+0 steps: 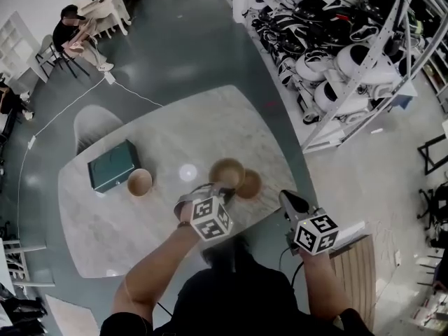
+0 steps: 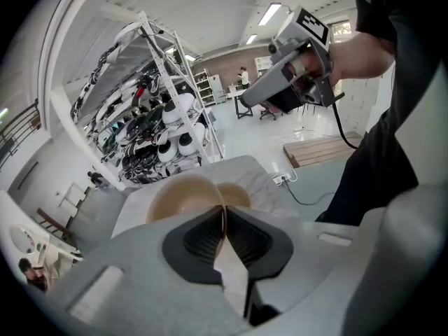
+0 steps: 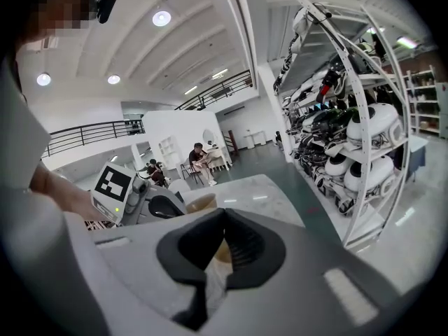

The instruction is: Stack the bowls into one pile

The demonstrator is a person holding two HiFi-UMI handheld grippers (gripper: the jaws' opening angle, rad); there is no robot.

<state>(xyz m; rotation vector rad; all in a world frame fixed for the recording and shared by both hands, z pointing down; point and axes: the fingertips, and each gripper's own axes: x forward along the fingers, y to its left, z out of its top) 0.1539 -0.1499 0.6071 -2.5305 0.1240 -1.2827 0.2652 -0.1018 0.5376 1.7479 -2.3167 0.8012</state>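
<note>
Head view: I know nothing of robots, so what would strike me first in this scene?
Three wooden bowls at the pale marble table: the big bowl, its rim pinched in the left claw, is right next to a small bowl, and a third bowl sits apart beside a dark green box. At upper right, a white rack is crammed with black-and-white gear.

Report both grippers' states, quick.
Left gripper: closed on the rim of the larger bowl.
Right gripper: closed, holding nothing.
</note>
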